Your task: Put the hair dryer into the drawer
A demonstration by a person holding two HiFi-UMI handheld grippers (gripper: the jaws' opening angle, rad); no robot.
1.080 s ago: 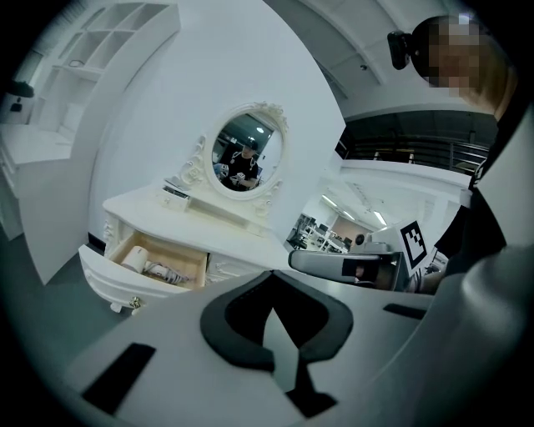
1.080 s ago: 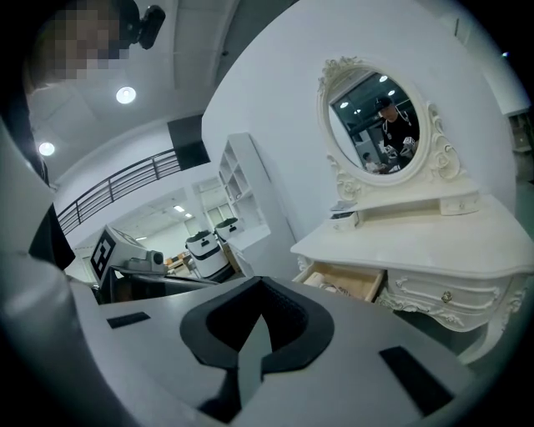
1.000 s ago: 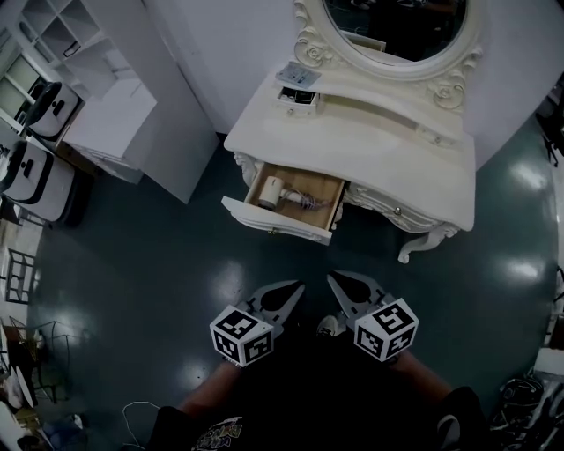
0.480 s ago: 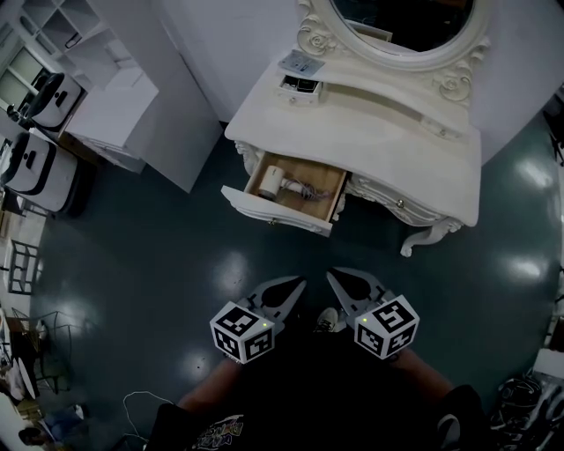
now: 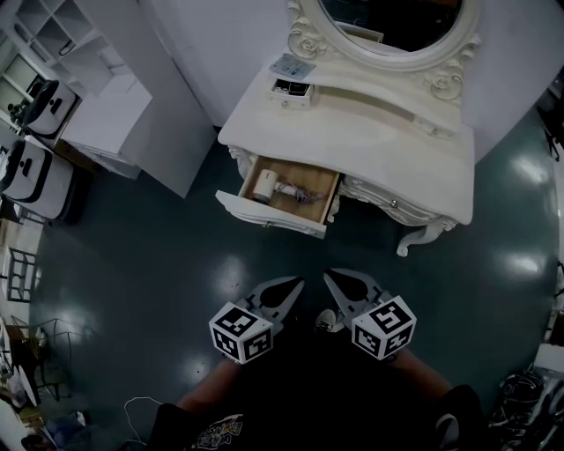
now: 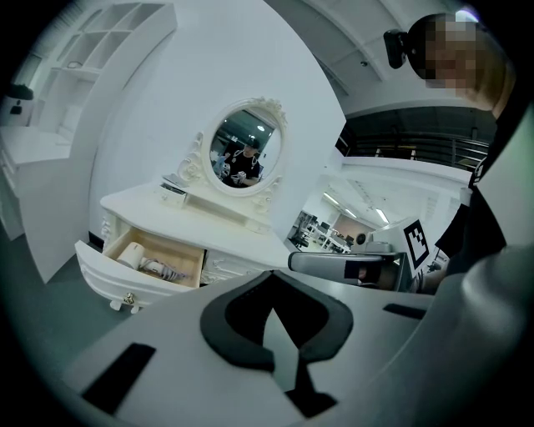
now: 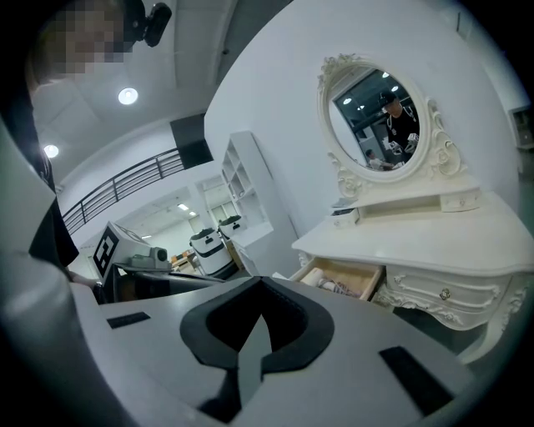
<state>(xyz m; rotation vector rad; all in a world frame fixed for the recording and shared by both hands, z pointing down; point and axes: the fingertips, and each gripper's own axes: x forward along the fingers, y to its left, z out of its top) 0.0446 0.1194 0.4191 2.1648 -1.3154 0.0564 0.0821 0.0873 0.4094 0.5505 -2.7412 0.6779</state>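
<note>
Glossy dark teal floor [image 5: 132, 264] is spread beneath a white carved dressing table [image 5: 379, 150] topped by an oval framed mirror [image 5: 388, 18], seen at twelve o'clock in the head view. One wood-lined drawer [image 5: 269, 214] of the table is found open at eleven o'clock. The white hair dryer [image 5: 264, 186] is laid inside it, with its head toward nine o'clock and its bunched cord [image 5: 301, 193] beside it toward three o'clock. The grey left gripper [image 5: 291, 287] and the grey right gripper [image 5: 337, 280] are held side by side at six o'clock, well apart from the drawer. The jaws of both are closed together, and nothing is gripped between them.
</note>
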